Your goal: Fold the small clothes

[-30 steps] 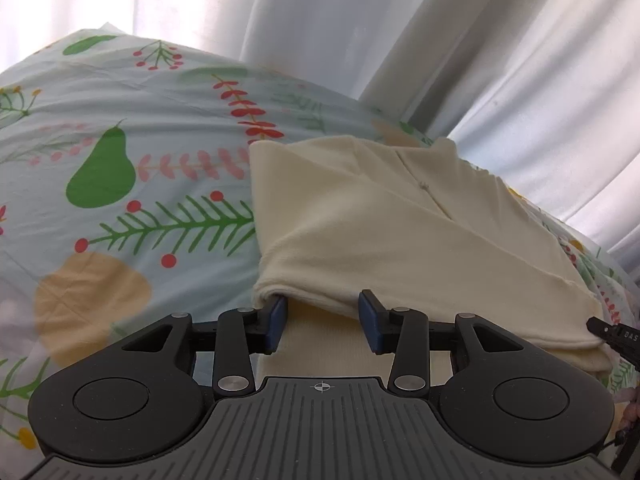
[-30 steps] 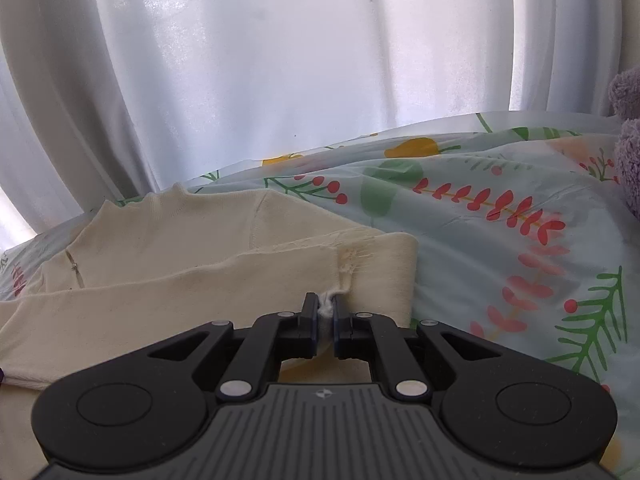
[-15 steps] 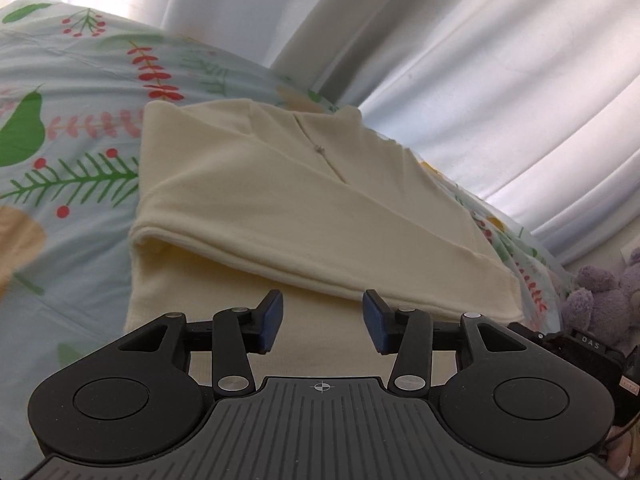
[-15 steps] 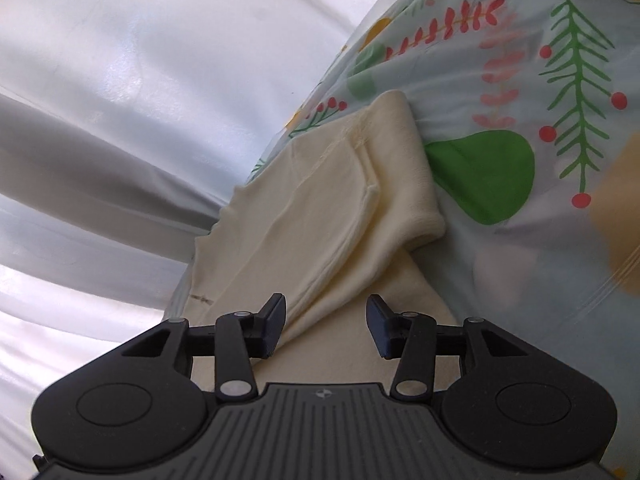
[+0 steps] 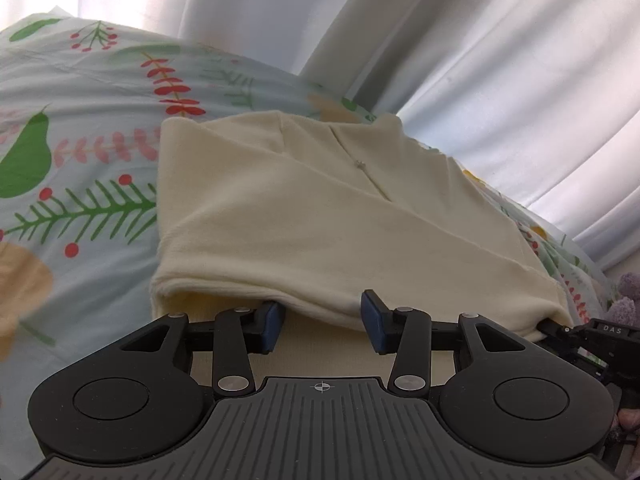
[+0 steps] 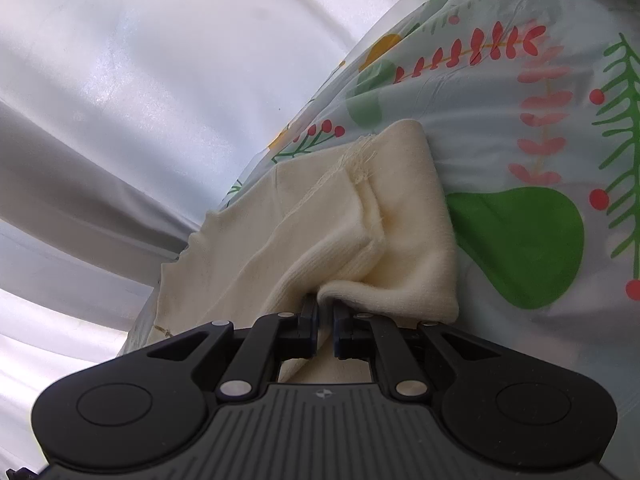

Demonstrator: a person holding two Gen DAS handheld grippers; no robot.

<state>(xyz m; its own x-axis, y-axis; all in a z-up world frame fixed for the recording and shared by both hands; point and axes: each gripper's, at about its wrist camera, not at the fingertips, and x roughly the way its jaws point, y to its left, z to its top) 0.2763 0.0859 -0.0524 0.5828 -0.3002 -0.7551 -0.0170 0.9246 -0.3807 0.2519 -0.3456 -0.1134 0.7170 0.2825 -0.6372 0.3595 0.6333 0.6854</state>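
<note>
White curtains point(image 5: 460, 60) hang behind a bed whose printed sheet point(image 5: 80, 128) (pears, berry sprigs) carries our cream garment point(image 5: 320, 208), already folded over at least once, so a doubled front edge faces us w/ a lower layer showing beneath it. Garment's long axis runs left-right across the left wrist view, front fold edge lying straight ahead of both tools. Our left gripper point(image 5: 322, 318) sits right at that edge w/ jaws spread wide, blue pads on either side of the fold lip, gripping nothing; one pad looks tucked just under the upper layer, the other apart from it, tho we can't say for sure if it touches. Our right gripper point(image 6: 325, 312) is at the garment's right front corner, jaws clenched on a pinch of the thick folded cloth, which bunches up between the tips. In the left view we see the right tool's tip point(image 5: 560, 326) at the far right end of the same edge, so both tools work along one line, well apart. We judge the next move turns on this: edge lies directly fwd of the left jaws, so they need only close on the upper layer to match the right-hand hold before lifting. Risk: grabbing both layers, or only one. Purple plush toy point(image 5: 626, 296) sits off by the right corner, out of the way.
</note>
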